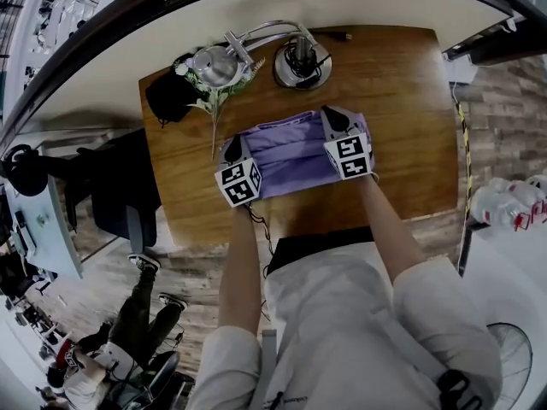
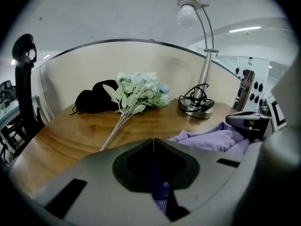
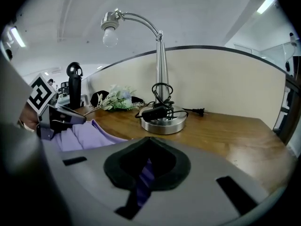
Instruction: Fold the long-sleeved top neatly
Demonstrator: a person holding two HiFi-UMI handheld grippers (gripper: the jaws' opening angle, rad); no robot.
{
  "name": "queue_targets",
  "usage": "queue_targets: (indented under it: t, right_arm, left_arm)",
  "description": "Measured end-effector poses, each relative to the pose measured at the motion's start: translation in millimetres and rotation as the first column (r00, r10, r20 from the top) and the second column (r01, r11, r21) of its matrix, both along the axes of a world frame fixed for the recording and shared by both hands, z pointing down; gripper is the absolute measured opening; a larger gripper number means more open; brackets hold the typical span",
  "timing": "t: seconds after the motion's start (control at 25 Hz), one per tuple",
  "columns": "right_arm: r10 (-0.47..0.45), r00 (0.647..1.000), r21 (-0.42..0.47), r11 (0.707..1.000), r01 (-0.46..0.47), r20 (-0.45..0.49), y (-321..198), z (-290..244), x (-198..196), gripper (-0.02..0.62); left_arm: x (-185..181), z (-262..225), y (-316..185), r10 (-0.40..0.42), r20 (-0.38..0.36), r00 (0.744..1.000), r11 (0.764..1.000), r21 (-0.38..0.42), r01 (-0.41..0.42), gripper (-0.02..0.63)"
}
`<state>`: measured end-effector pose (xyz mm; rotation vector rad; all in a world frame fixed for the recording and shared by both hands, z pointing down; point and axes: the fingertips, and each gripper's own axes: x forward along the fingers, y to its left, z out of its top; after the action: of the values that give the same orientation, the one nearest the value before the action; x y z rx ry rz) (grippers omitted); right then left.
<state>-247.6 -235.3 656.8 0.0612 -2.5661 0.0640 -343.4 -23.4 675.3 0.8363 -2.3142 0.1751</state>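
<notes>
Between left gripper [image 1: 232, 149] and right gripper [image 1: 334, 120], on the table [image 1: 402, 84]: long-sleeved top [image 1: 293, 155], partly folded, its cloth pinched in each gripper's closed jaws. Step judged: starting another fold. Next move calls for lifting both sides evenly and carrying them across.

- Head view: camera on your head, looking steeply down over the whole worktop [image 1: 393, 92].
- Left gripper view: rides your left claw [image 2: 153, 140], low and close, facing lamp [image 2: 188, 7] and flowers [image 2: 138, 88].
- Right gripper view: rides your right claw [image 3: 150, 137], nearer the lamp.
- All share lamp, flowers, purple top [image 1: 291, 152].
</notes>
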Motion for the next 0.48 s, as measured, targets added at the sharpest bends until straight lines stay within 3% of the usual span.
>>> queue_targets:
  t: [0.48]
  right_arm:
    - [-0.023,0.998,-0.064,0.998,0.020,-0.055,0.2,6.1,-4.0,0.005]
  left_arm:
    - [-4.9,-1.8,2.2,-0.030,0.027,0.999,0.999,0.018,0.029,0.023]
